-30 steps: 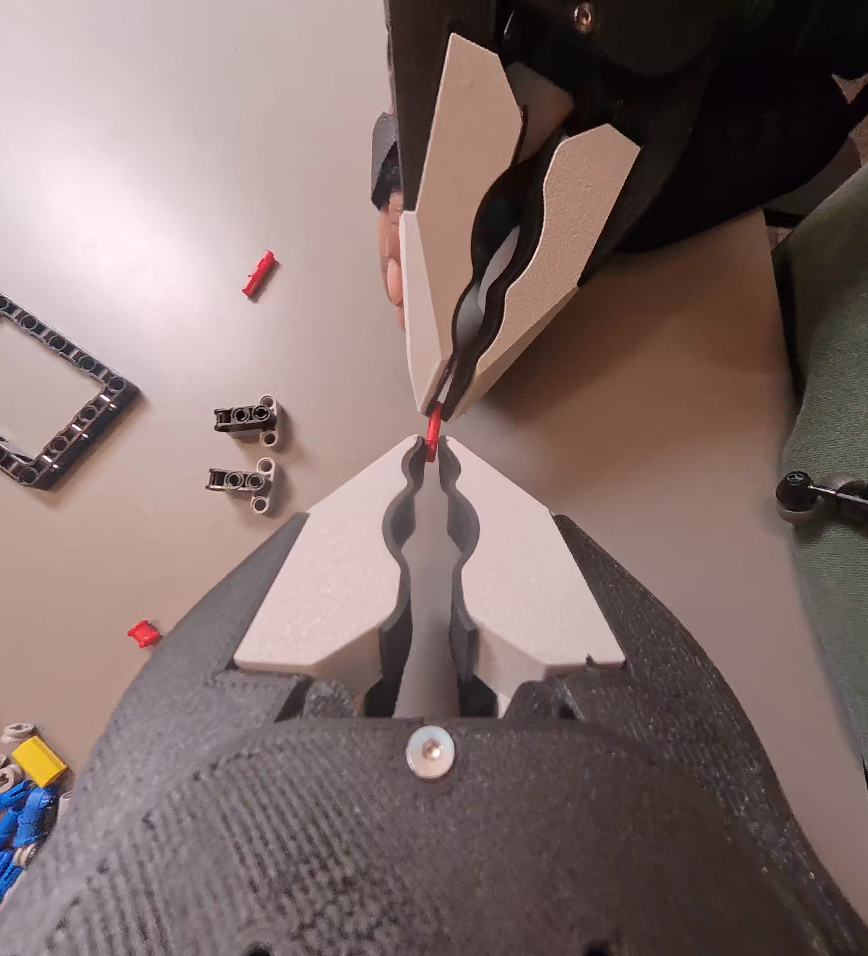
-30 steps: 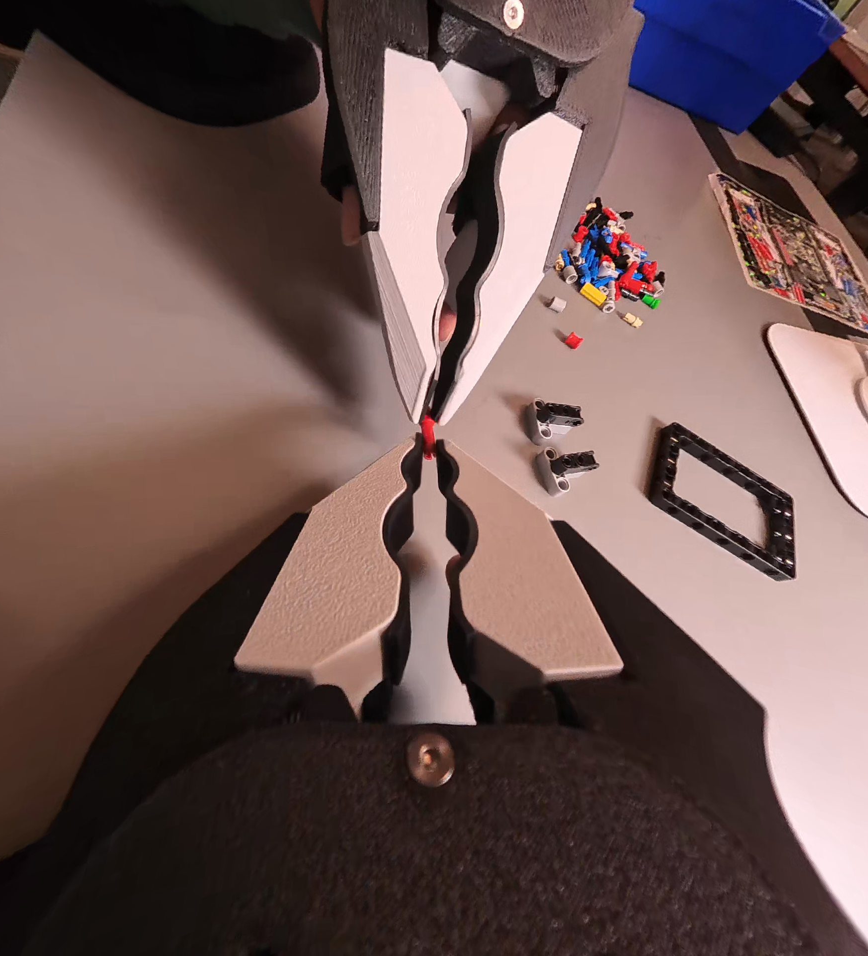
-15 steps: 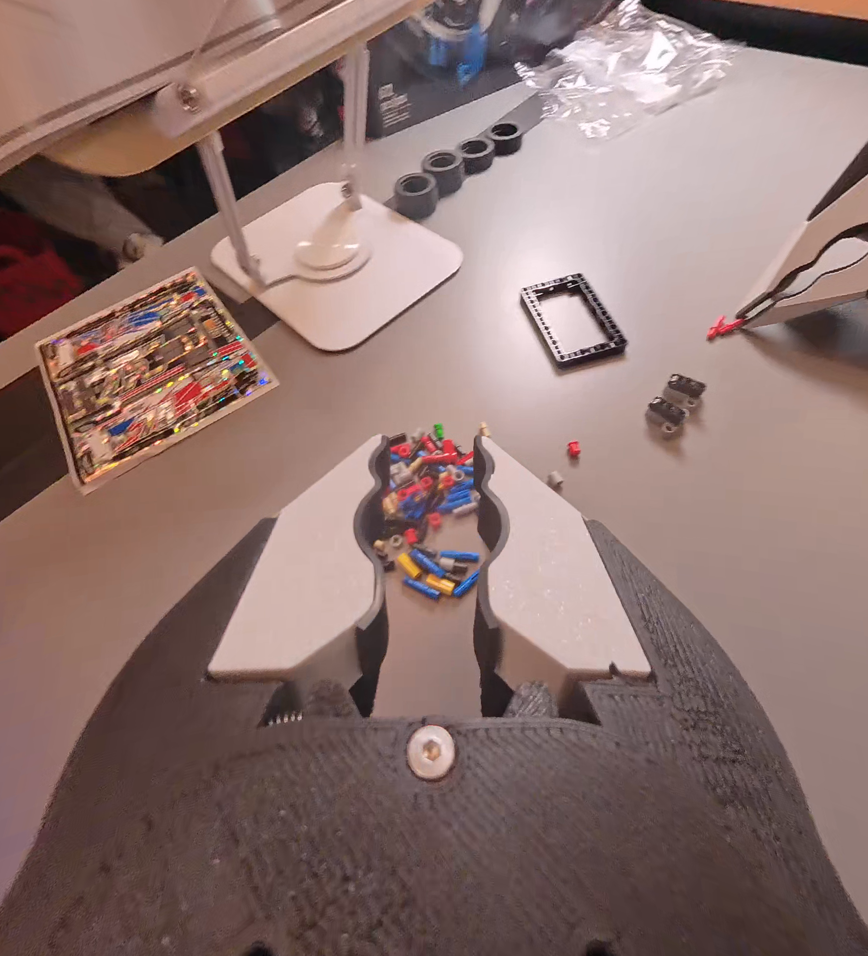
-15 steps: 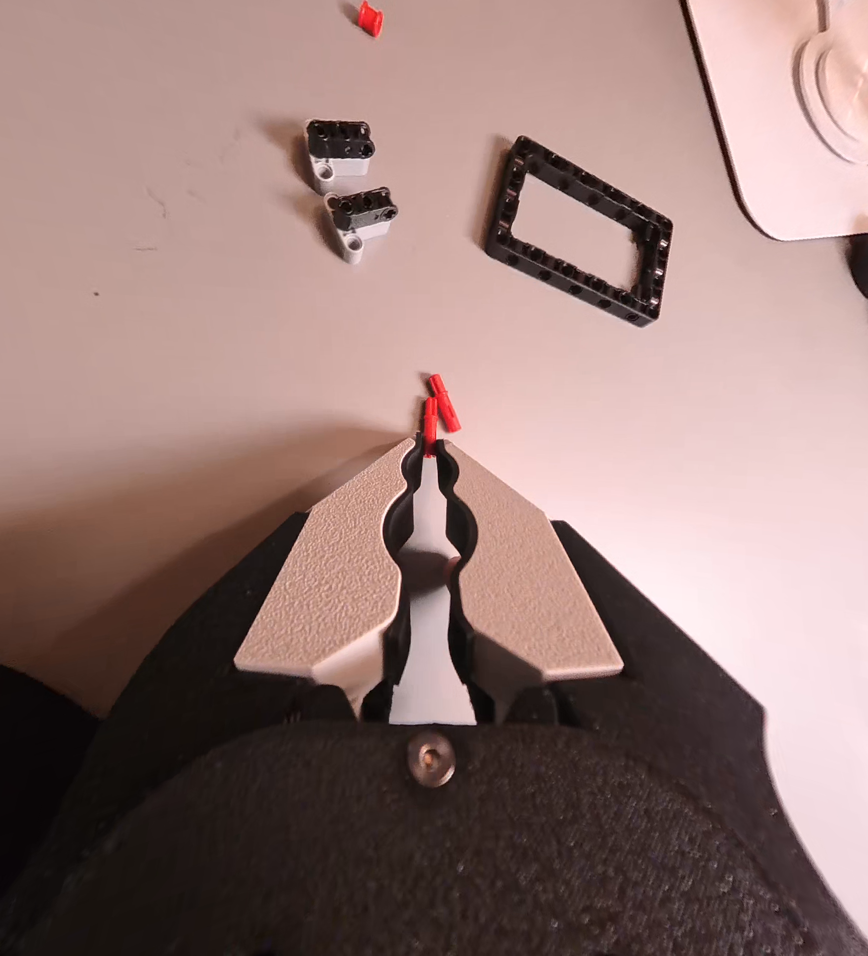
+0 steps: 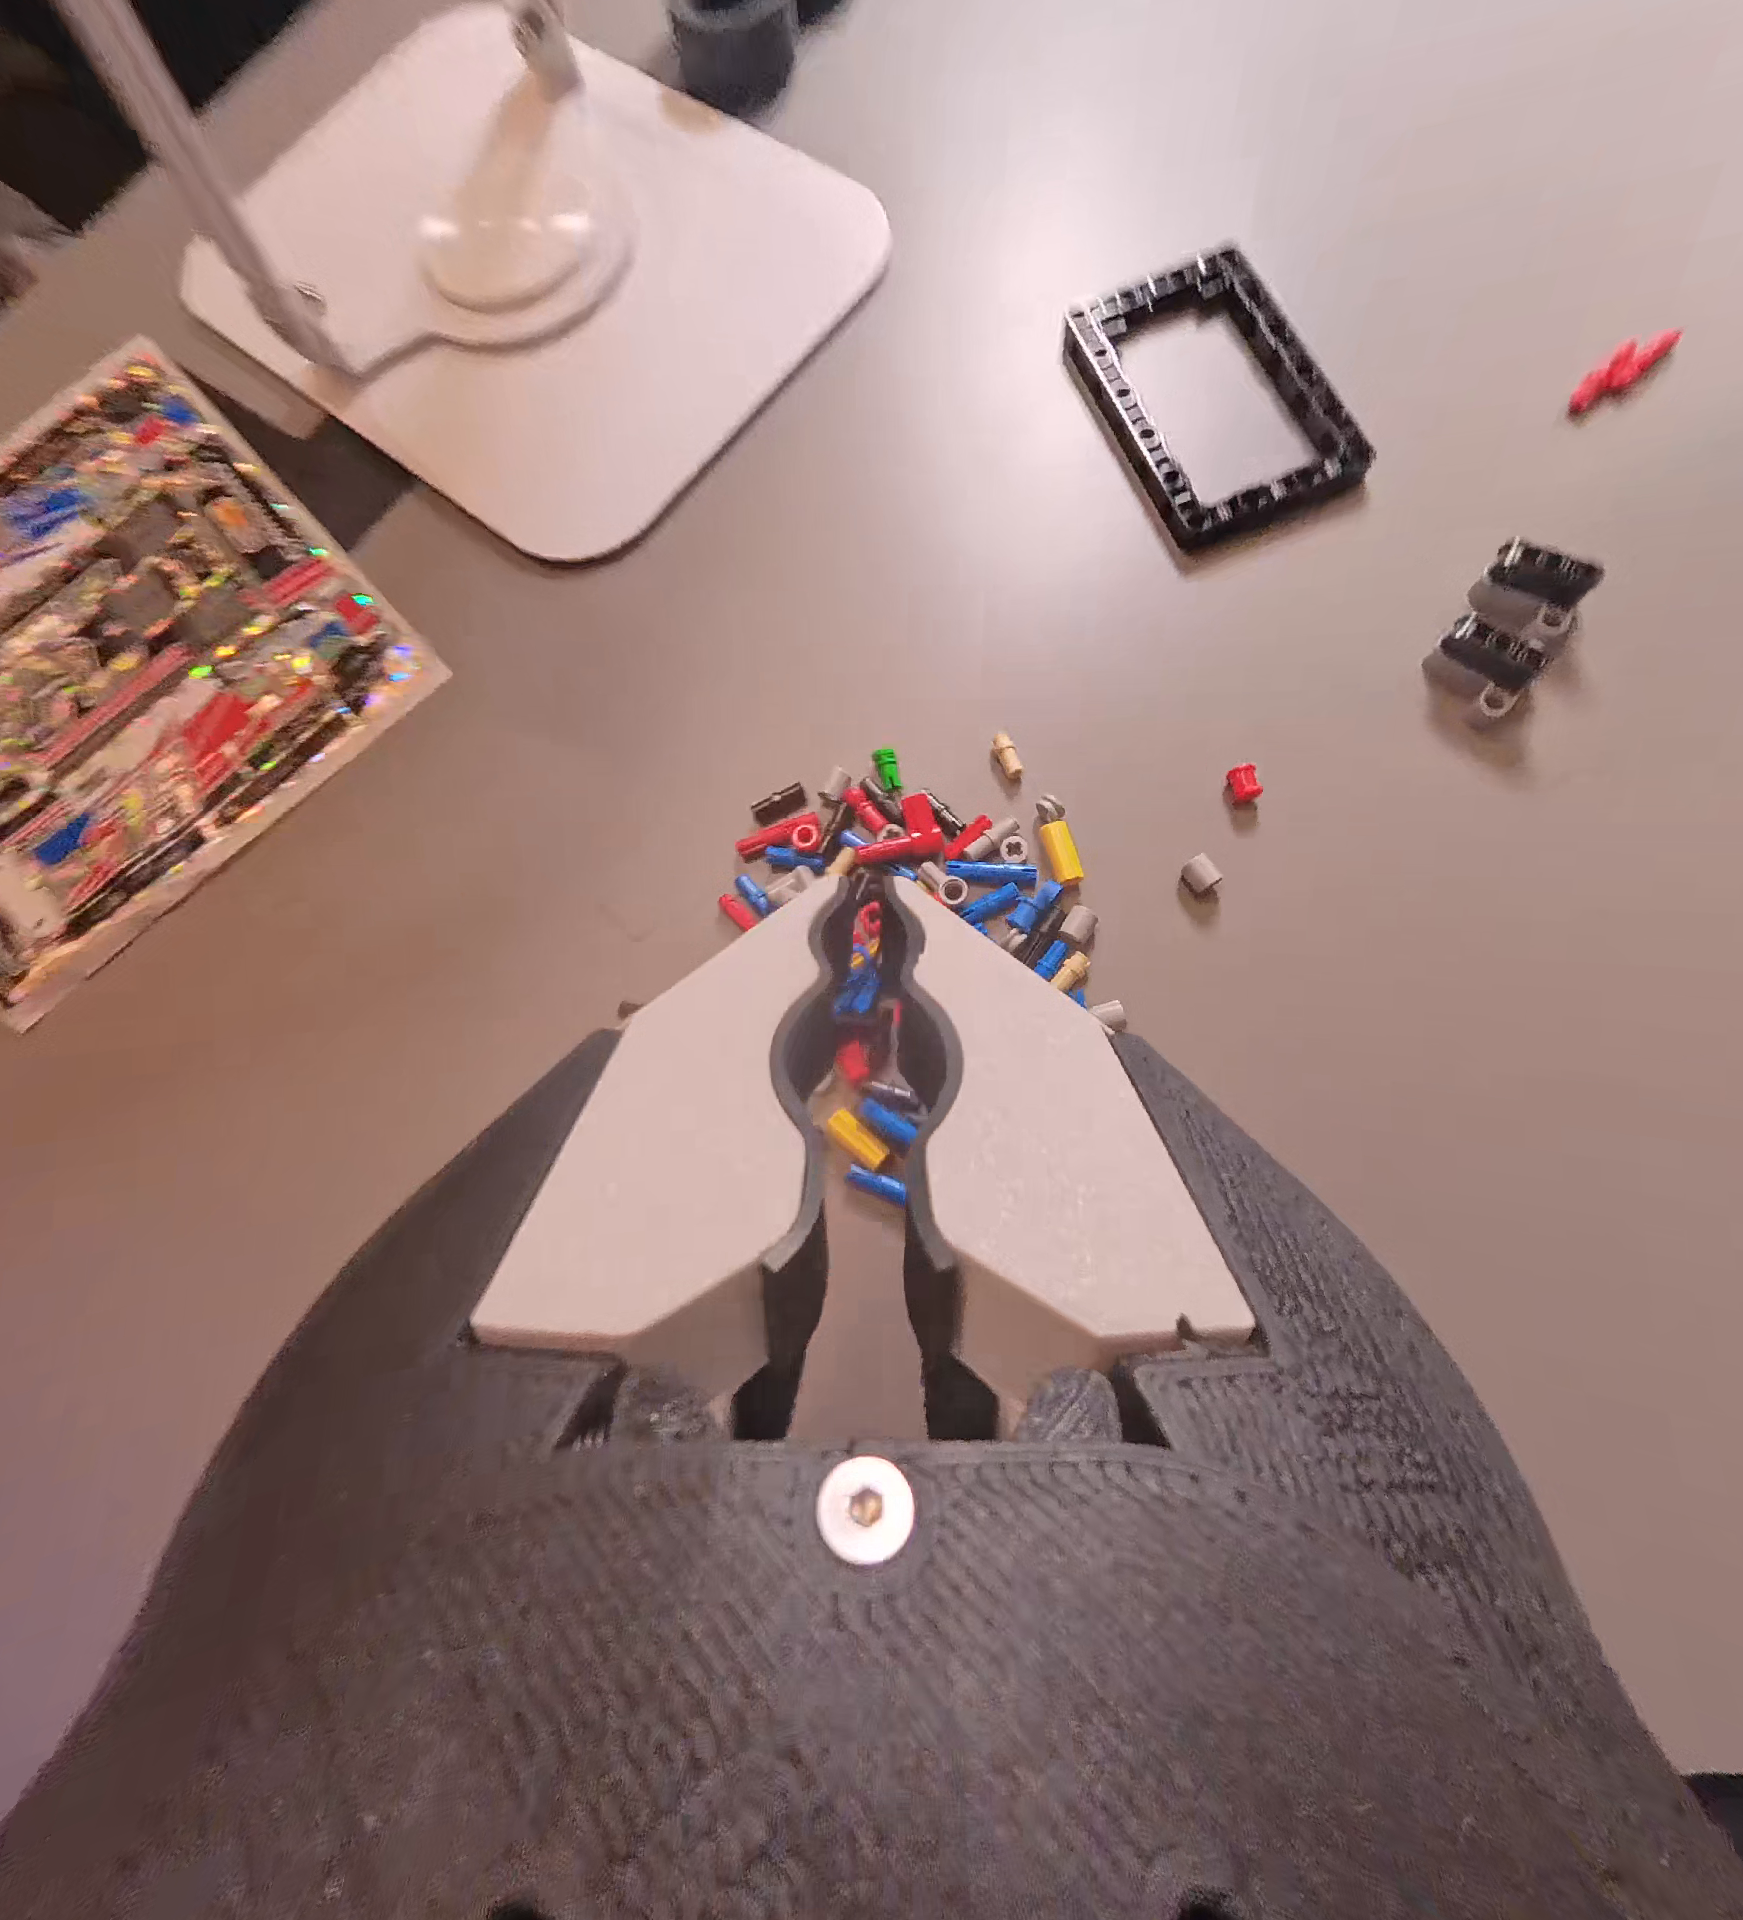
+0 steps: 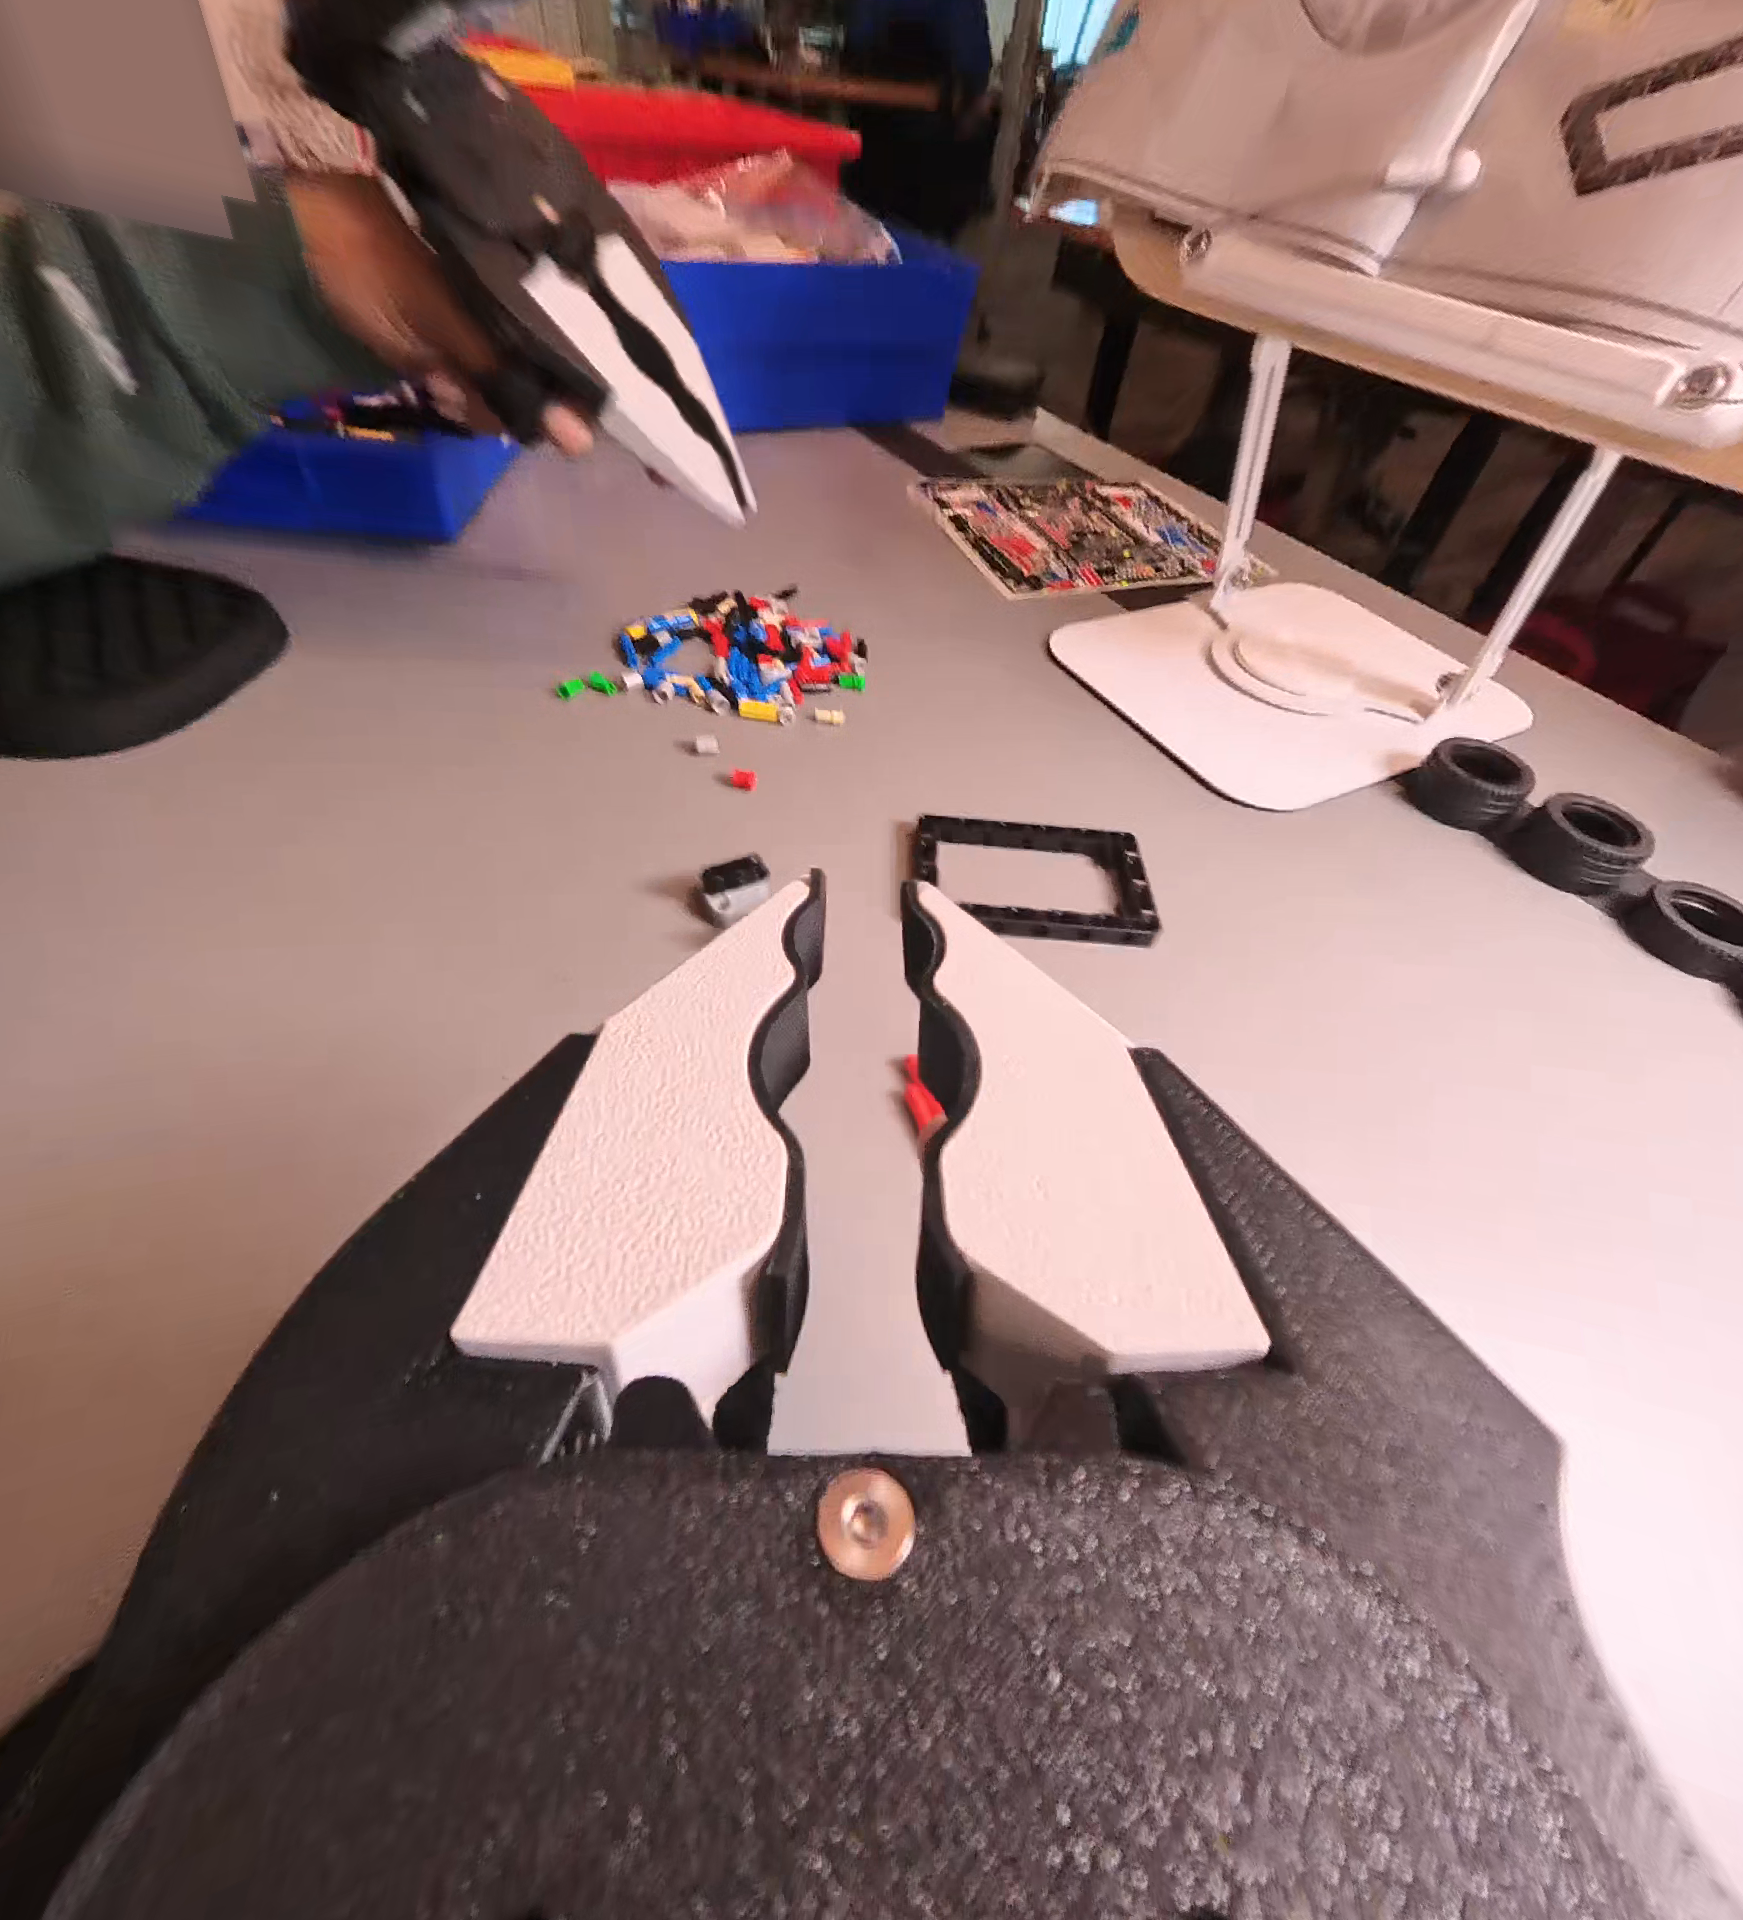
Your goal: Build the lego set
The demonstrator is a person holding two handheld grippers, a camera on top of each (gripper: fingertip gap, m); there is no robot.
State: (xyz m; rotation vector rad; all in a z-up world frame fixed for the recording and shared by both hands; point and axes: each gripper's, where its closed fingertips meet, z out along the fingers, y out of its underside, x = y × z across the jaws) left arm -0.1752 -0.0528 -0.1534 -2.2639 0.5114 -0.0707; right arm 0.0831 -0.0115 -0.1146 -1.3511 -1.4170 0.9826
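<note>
right wrist view is showing the right gripper (image 6: 862, 899) standing wide and empty over two red pins (image 6: 917, 1093) lying loose mid-table, near the unfilled black frame (image 6: 1038, 833) and grey-black connectors (image 6: 734, 886). the left gripper (image 5: 867, 883), narrowly parted and empty, is hovering over the loose parts pile (image 5: 992, 871), so i am judging the build as barely beginning.

The left hand-held gripper (image 5: 869, 883), filling the lower half of its own frame, has a black, coarsely ribbed printed body, one silver hex screw at centre, and two pale grey wedge fingers with wavy black inner edges. The right hand-held gripper (image 6: 862, 899) is built alike, its black shell pebbled. In the upper left of the right wrist frame, a dark green sleeve (image 6: 36, 343) and a black fingerless glove (image 6: 524, 400) show.
</note>
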